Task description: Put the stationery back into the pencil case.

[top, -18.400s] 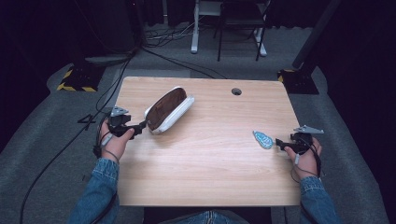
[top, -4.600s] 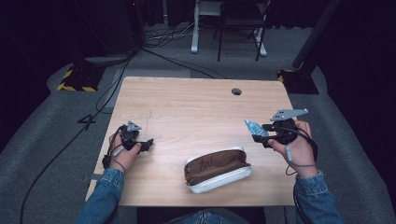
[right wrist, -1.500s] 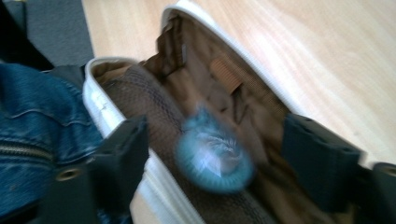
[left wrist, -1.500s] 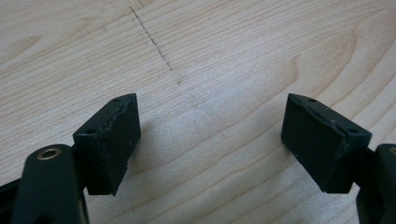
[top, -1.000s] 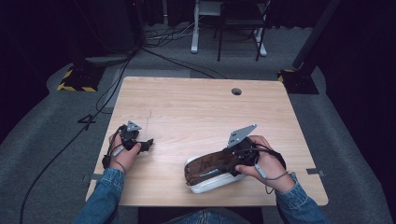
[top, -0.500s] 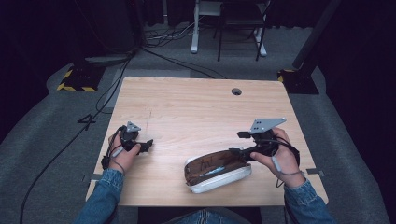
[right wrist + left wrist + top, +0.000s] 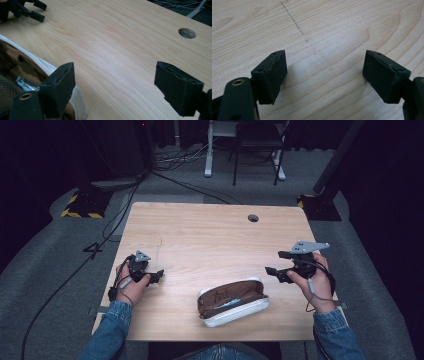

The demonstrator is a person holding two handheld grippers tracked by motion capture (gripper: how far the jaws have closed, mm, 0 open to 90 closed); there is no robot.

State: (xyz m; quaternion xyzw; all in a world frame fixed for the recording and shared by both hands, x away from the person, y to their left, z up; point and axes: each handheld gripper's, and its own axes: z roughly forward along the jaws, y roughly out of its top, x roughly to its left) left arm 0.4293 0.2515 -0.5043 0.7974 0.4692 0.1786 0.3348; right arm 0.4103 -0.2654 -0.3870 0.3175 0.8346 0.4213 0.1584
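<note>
Pencil case [image 7: 232, 301], lying open near the table's [image 7: 210, 235] front edge with a blue item [image 7: 231, 303] inside, sits between the empty, open left gripper [image 7: 159, 274] and the right gripper [image 7: 270, 271], whose jaws have just been opening; a careless nudge could push it off that edge.

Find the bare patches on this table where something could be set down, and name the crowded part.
The far half of the table is bare, from the far edge and cable hole down to both grippers. The stretch between the left gripper and the case is also free. Crowded: the near edge, where the open case lies close to the right gripper.
</note>
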